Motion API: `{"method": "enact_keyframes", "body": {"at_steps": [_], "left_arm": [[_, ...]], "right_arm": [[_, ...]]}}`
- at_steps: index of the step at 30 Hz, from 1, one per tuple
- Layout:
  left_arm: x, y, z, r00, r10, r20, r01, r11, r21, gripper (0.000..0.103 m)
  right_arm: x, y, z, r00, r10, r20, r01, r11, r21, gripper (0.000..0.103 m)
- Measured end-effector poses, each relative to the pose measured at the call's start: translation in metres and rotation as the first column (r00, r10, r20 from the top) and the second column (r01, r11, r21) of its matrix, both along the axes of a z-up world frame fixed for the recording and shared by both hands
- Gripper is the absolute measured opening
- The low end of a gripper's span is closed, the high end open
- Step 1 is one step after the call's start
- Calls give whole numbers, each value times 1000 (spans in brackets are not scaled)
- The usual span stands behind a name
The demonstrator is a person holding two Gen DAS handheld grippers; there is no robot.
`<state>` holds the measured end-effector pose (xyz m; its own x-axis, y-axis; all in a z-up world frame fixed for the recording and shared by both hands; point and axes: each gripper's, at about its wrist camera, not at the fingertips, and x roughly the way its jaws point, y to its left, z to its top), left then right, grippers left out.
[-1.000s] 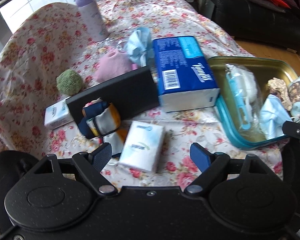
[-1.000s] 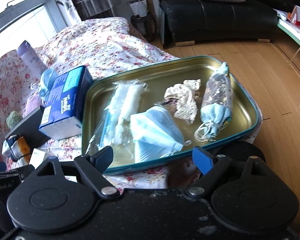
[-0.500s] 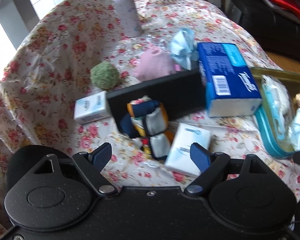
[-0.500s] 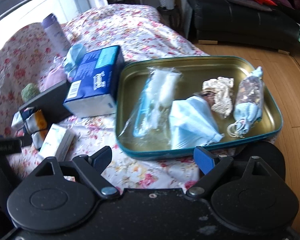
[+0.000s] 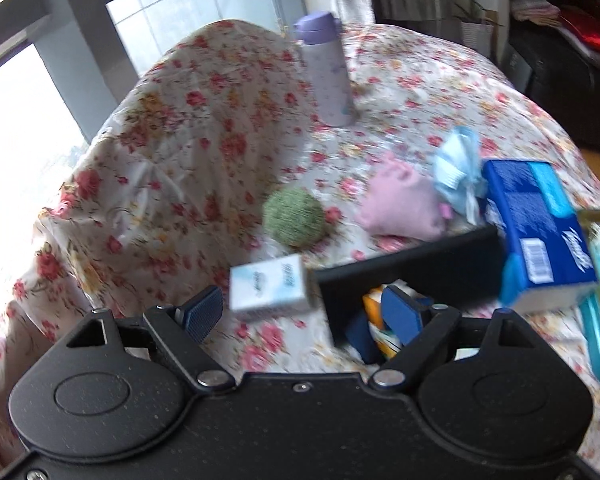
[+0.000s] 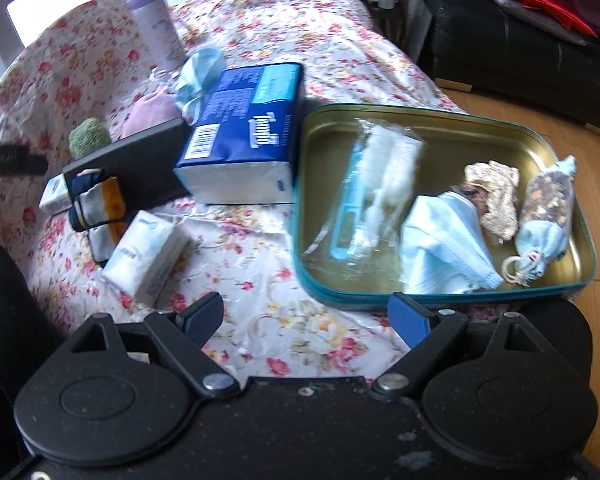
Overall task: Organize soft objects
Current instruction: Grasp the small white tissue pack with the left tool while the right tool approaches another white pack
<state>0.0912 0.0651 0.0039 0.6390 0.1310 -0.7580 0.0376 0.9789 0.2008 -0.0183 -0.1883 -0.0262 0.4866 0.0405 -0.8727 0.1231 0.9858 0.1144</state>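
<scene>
A gold tin tray (image 6: 420, 114) with a teal rim holds a bagged white item (image 6: 384, 176), a blue face mask (image 6: 444, 248), a beige crocheted piece (image 6: 496, 196) and a tied pouch (image 6: 548, 208). Left of it lie a blue tissue pack (image 6: 244, 132), a small white tissue packet (image 6: 146, 256), folded blue-and-orange cloth (image 6: 96, 204), a green ball (image 5: 294, 218), a pink pouch (image 5: 400, 208) and a light blue mask (image 5: 458, 172). My left gripper (image 5: 304, 316) is open above a second white packet (image 5: 270, 288). My right gripper (image 6: 306, 318) is open over bare cloth, in front of the tray.
A flowered cloth (image 5: 204, 128) covers the table. A lilac bottle (image 5: 326, 72) stands at the back. A black box (image 5: 416, 272) lies beside the tissue pack. Wooden floor (image 6: 540, 120) and a dark sofa (image 6: 512, 48) lie to the right.
Both grippers have swung to the left across the table. The left view now centres on the green ball and the packet; the tray has slid right in the right view. Both stay open and empty.
</scene>
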Motion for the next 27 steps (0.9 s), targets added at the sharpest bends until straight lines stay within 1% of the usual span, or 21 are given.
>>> {"method": "enact_keyframes", "body": {"at_steps": [5,9,11,15,17,20,22,27], "left_arm": [[26,26,-3,998,62,-21,-63,997,-55,84],[44,36,-8,996,82,-47,-87,992,-95,84],[53,35,-10,995,82,-54,-87,991,-100,84],[74,32,-18,994,91,-59,-96,992,-78,84],[84,32,-23,992,96,-78,-103,990,-92,84],[101,35,-35,983,127,-132,-143,982,-121,84],[109,39,-45,972,161,-172,-184,974,-129,84],[116,47,-65,954,206,-219,-234,966,-110,84]], "right_arm": [[10,22,3,998,61,-4,-61,998,11,90],[17,42,6,992,124,5,-124,992,16,90],[22,51,8,988,155,11,-155,988,21,90],[32,70,8,978,206,10,-206,978,9,91],[36,79,8,974,228,6,-228,974,1,91],[42,87,8,969,247,4,-247,969,-1,91],[46,90,8,968,251,3,-251,968,3,91],[56,94,5,968,252,-9,-252,968,11,91]]}}
